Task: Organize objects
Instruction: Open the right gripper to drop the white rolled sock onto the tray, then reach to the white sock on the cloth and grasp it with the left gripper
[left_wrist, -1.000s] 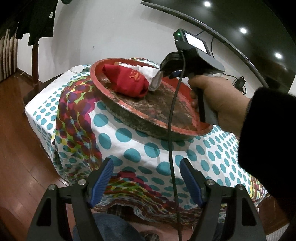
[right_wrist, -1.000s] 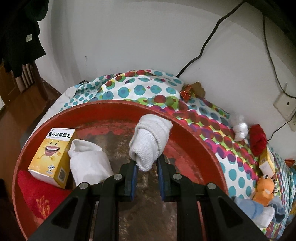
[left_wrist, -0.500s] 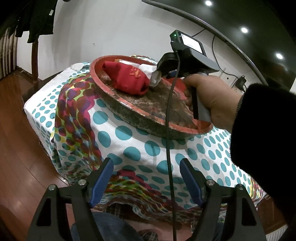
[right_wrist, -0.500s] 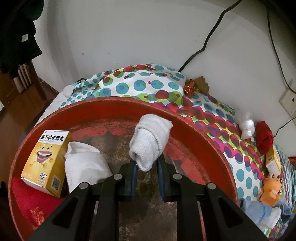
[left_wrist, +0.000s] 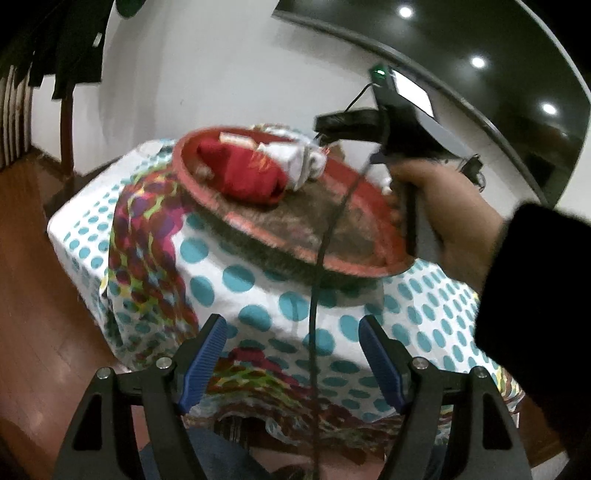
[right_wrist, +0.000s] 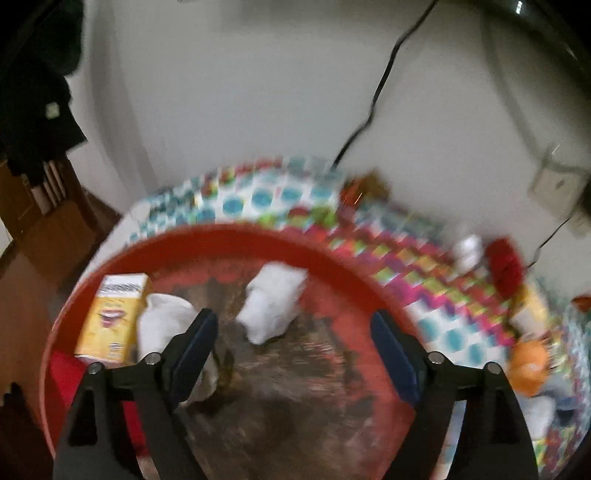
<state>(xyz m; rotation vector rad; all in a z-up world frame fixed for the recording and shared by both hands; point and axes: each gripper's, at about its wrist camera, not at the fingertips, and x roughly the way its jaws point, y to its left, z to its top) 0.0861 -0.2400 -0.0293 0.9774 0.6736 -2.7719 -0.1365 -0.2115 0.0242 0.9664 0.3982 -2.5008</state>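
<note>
Now my right gripper (right_wrist: 293, 354) has its jaws swinging apart, and nothing sits between the blue pads; the rolled white sock (right_wrist: 273, 304) lies loose on the worn floor of the red tray (right_wrist: 332, 254), just above the gap, in the middle of the right wrist view. Left of it rests a second white bundle (right_wrist: 162, 321), partly behind my left-hand pad, and further left a yellow box (right_wrist: 110, 317) leans by the rim. A red cloth (right_wrist: 62, 373) shows at the tray's lower left edge. On the dotted tablecloth (right_wrist: 436, 325) at the right, well apart from the tray, I see an orange toy (right_wrist: 530, 363), a red item (right_wrist: 504, 262) and a small white bundle (right_wrist: 469, 251), all blurred.

My left gripper (left_wrist: 291, 360) hangs with its jaws apart and empty, low in the left wrist frame, in front of the table. From there my right hand (left_wrist: 443, 218) grips the handle over the tray's right rim.
</note>
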